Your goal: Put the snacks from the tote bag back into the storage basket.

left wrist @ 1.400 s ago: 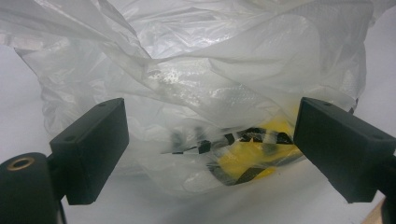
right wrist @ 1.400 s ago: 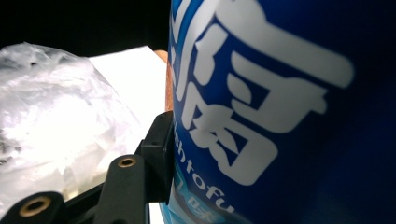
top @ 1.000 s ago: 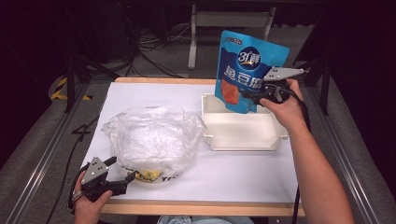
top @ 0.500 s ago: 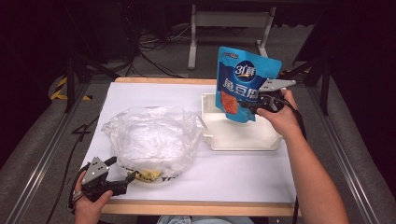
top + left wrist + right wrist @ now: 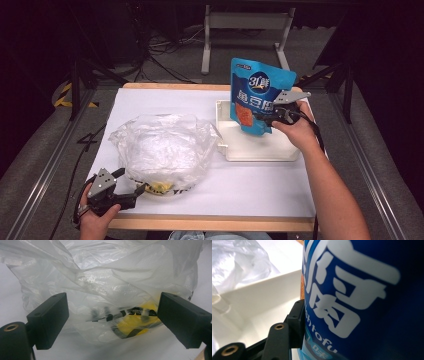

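A blue tofu pouch (image 5: 257, 95) with white lettering hangs upright over the white tray (image 5: 260, 150), and my right gripper (image 5: 264, 117) is shut on its lower right edge. In the right gripper view the blue tofu pouch (image 5: 362, 295) is pressed against one black jaw, with the white tray (image 5: 257, 297) behind it. A crumpled clear plastic bag (image 5: 162, 150) with a yellow and black print lies left of the tray. My left gripper (image 5: 134, 194) stands open at the bag's near edge; the plastic bag (image 5: 112, 290) lies just beyond its spread jaws, apart from them.
The table (image 5: 165, 102) is covered in white paper and has a wooden front edge. Dark floor, cables and a metal stand lie beyond its far side. Rails run along both sides of the table.
My right gripper has carried the pouch leftward and lower, from beside the tray's far right corner to over the tray. The left gripper and the bag have stayed put.
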A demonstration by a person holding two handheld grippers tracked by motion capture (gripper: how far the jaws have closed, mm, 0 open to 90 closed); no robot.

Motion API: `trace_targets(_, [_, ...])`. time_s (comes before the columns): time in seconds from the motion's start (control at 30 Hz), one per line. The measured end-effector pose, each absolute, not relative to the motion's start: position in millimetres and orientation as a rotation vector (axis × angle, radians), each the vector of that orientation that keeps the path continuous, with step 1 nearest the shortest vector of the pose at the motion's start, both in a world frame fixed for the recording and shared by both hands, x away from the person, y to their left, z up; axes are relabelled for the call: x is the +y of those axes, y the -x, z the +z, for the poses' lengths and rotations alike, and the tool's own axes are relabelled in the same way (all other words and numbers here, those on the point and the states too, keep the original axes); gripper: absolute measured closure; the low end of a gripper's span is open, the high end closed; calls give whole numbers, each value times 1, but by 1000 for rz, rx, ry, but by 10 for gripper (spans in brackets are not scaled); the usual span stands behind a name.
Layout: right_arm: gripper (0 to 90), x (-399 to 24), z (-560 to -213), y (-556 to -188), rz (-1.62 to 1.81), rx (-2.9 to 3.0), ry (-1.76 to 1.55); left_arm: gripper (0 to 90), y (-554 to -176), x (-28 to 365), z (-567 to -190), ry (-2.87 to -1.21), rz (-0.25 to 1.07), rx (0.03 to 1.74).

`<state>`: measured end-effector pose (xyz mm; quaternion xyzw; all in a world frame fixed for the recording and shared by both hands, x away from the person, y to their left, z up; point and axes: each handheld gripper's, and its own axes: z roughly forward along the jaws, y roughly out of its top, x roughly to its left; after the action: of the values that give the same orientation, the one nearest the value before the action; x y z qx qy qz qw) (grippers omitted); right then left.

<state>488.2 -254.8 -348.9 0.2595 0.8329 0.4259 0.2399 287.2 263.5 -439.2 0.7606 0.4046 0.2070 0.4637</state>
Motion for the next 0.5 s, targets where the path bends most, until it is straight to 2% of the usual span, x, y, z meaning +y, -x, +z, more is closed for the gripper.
trace_targets(0.5, [509,-259,-367,-492,1174,2290,-743,113,-288,263,-439,-1875,511,997])
